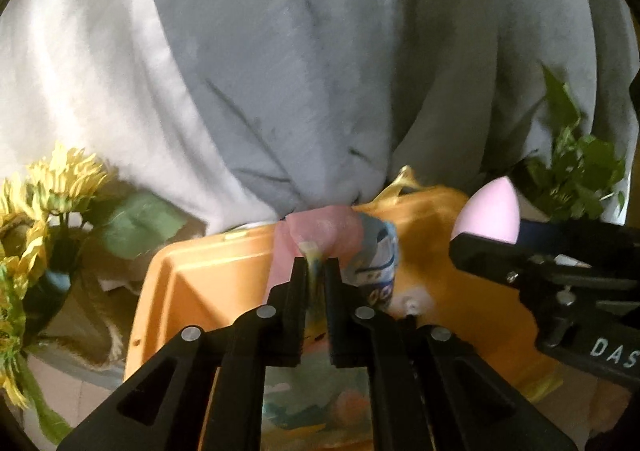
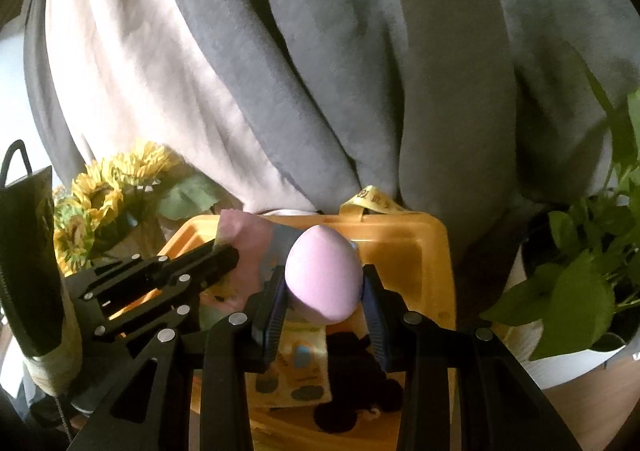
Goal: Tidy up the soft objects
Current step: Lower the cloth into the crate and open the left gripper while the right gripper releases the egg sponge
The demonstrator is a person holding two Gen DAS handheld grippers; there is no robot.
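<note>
While the left gripper [image 1: 317, 271] has its two black fingers [image 1: 297, 291] drawn nearly together, a fold of pink printed cloth [image 1: 320, 229] is pinched between the tips and hangs above the orange plastic bin [image 1: 192, 279]. Print on the cloth: pale blue panel with cartoon figures; no lettering legible. White letters "DAS" show on the side of the right gripper [image 1: 486, 245] in the left wrist view; the rest is cut off by the frame edge.

Right gripper [image 2: 323, 291]: blue-padded fingers [image 2: 272, 311] partly apart, closed against both flanks of a pink egg-shaped makeup sponge [image 2: 323, 275], pointed end forward and up. Sponge sits over the bin [image 2: 400, 251], just right of the cloth [image 2: 248, 247]. Both grippers point toward the grey curtain [image 2: 340, 71], roughly level, the left one [image 2: 224, 255] angled in toward the right.

Below the sponge, in the bin: a yellow printed cloth [image 2: 288, 375] and a dark fuzzy item [image 2: 356, 383]. Yellow ribbon [image 2: 372, 197] at the far rim carries printed characters, unreadable. Sunflowers [image 2: 100, 191] left of the bin, potted green plant [image 2: 580, 291] right.
</note>
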